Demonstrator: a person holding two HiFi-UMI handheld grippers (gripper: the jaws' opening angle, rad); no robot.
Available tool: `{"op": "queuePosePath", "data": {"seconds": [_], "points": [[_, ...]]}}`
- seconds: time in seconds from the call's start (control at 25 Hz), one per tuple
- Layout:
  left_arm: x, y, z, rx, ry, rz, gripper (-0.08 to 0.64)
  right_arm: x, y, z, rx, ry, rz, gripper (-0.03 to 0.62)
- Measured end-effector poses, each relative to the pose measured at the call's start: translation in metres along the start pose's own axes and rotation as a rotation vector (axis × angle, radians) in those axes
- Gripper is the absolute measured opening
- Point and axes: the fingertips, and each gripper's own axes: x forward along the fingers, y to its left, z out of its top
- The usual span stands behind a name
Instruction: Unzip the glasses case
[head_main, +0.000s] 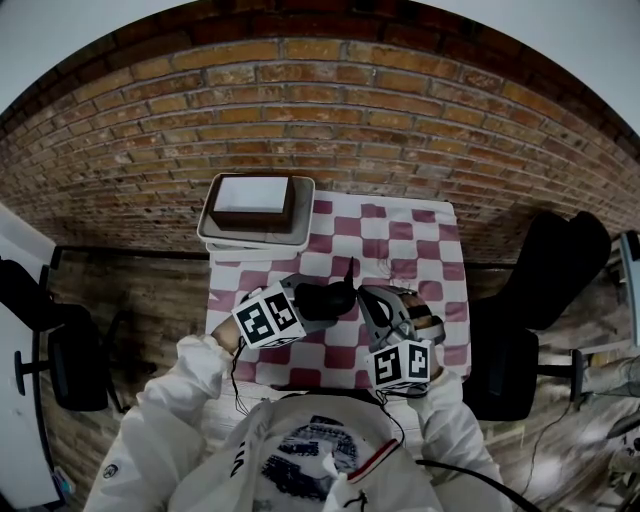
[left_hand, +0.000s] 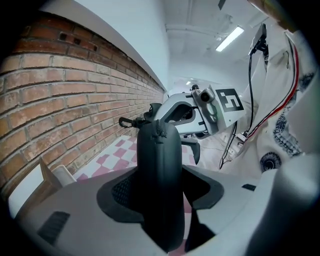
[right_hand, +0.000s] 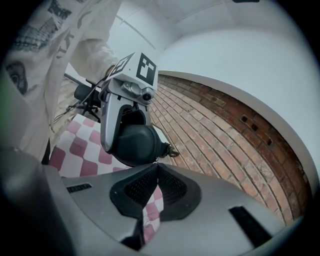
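The black glasses case (head_main: 335, 296) hangs above the checkered table, with my left gripper (head_main: 318, 302) shut on its body. In the left gripper view the case (left_hand: 159, 160) stands upright between the jaws, its zipper seam (left_hand: 159, 131) facing the camera at the top. My right gripper (head_main: 362, 298) comes in from the right, its jaws shut. In the right gripper view its tips (right_hand: 156, 164) meet at the case's (right_hand: 136, 145) edge, on the thin zipper pull. A small metal clip (right_hand: 172, 150) hangs off the end of the case.
A white tray (head_main: 222, 236) holding a brown box (head_main: 250, 198) stands at the table's far left corner. The checkered cloth (head_main: 410, 240) covers the table. Black chairs stand to the right (head_main: 560, 262) and to the left (head_main: 70, 362). A brick wall lies beyond.
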Motion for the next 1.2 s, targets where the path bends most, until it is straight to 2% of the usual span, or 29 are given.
{"op": "queuePosePath", "data": {"seconds": [0.2, 0.44, 0.72, 0.92, 1.2], "points": [[0.000, 0.003, -0.003, -0.001, 0.064, 0.006, 0.247, 0.001, -0.001, 0.000, -0.090, 0.033, -0.012, 0.015], [0.001, 0.001, -0.005, -0.007, 0.126, 0.019, 0.247, 0.000, -0.002, 0.002, -0.117, 0.034, -0.022, 0.015], [0.005, -0.004, -0.012, -0.007, 0.215, 0.010, 0.245, -0.002, 0.005, 0.002, -0.236, 0.053, -0.022, 0.015], [0.006, -0.002, -0.014, 0.030, 0.264, 0.028, 0.245, -0.003, 0.008, 0.002, -0.320, 0.072, -0.025, 0.015], [0.009, -0.004, -0.021, 0.044, 0.332, 0.035, 0.245, -0.004, 0.014, 0.005, -0.418, 0.096, -0.028, 0.015]]}}
